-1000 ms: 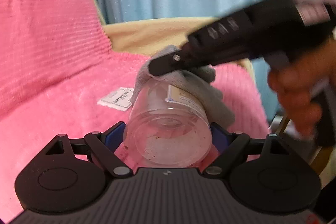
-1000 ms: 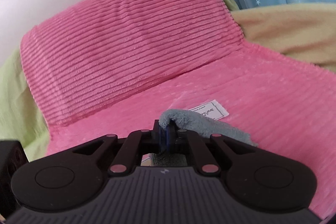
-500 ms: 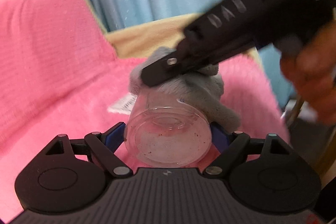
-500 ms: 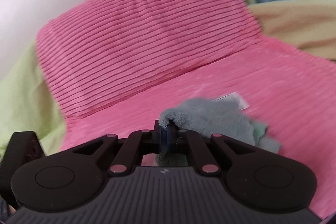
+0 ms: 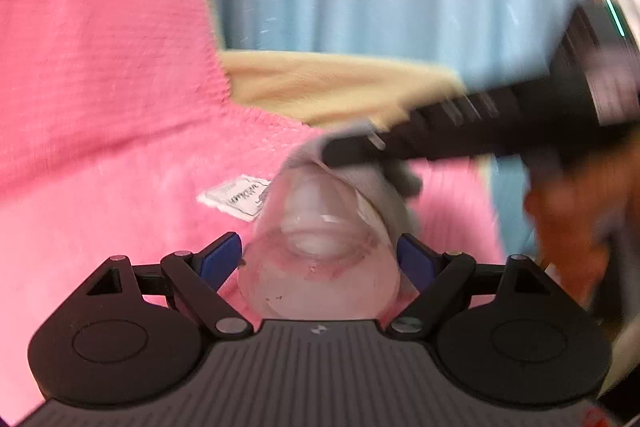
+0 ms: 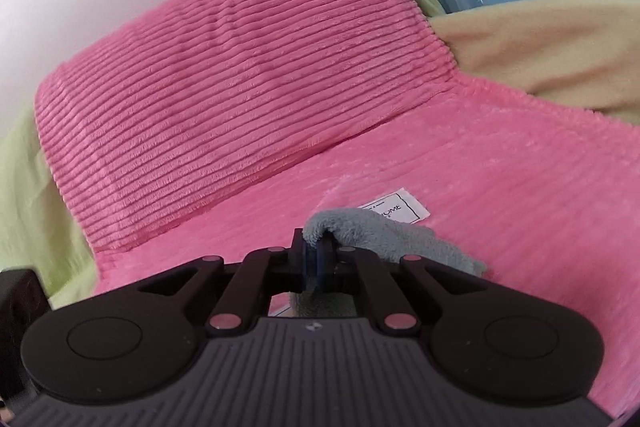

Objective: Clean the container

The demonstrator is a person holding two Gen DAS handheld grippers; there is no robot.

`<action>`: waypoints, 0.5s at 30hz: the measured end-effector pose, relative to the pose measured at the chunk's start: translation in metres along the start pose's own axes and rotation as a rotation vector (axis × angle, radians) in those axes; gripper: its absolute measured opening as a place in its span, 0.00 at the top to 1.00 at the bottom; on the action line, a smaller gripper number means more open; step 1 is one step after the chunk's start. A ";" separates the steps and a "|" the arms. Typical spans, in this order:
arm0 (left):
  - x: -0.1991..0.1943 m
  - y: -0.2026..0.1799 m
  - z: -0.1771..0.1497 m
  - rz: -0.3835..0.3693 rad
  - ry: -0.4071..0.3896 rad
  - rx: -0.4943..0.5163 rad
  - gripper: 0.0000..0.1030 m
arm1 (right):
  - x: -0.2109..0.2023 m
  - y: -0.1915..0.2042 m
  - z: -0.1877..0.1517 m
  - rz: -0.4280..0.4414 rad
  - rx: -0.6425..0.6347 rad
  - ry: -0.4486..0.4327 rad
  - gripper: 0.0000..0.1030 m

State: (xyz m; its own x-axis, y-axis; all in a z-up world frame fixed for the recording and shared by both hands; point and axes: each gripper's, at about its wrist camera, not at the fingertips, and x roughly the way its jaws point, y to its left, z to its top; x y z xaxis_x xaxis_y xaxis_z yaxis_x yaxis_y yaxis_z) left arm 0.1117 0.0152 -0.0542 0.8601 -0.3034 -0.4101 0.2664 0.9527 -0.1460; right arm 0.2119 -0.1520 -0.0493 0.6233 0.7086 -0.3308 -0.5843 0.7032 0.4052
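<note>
Clear plastic, smooth and round, makes the container [image 5: 320, 259] the weak point of this hold: we judge that the sideways rubbing of the cloth could roll or squirt it out from between the blue pads [image 5: 222, 259], since they bear on a curved wall only at two opposite sides. A harder press from above could likewise tip its far end down toward the pink cover [image 5: 120, 227] beneath. The grey cloth [image 6: 380, 235] might also slip free if it drags on the rim, and dark specks on the near wall suggest to us that wiping is not finished. We see the left tongs [image 5: 320, 259] spread about as wide as the container and closed against its sides, holding it on its side above the pink cover, its base toward the camera. The right tongs [image 6: 316, 259] are pressed nearly together, pinching a fold of the cloth. In the left wrist view, much blurred, the right tongs [image 5: 352, 151] lie across the far end of the container with the cloth [image 5: 384, 187] draped against its upper right wall.
</note>
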 end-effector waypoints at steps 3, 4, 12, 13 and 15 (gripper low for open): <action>0.003 0.015 -0.002 -0.042 0.031 -0.112 0.17 | 0.001 0.003 -0.002 -0.004 -0.015 -0.001 0.98; 0.004 0.017 -0.001 -0.045 0.038 -0.122 0.17 | 0.001 0.003 -0.001 -0.003 -0.013 -0.001 0.98; 0.003 -0.027 -0.008 0.080 0.032 0.273 0.18 | -0.001 0.015 -0.004 0.073 -0.041 0.034 0.96; 0.003 -0.036 -0.011 0.104 0.030 0.354 0.18 | 0.000 0.017 -0.005 0.104 -0.043 0.048 0.96; 0.004 -0.047 -0.016 0.130 0.028 0.455 0.18 | 0.002 0.022 -0.008 0.160 -0.048 0.078 0.97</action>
State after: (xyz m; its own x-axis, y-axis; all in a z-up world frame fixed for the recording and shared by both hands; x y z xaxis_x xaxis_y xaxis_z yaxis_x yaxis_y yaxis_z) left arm 0.0957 -0.0315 -0.0635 0.8883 -0.1758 -0.4242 0.3269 0.8910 0.3151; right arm 0.1962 -0.1347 -0.0475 0.4792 0.8126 -0.3317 -0.6981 0.5819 0.4171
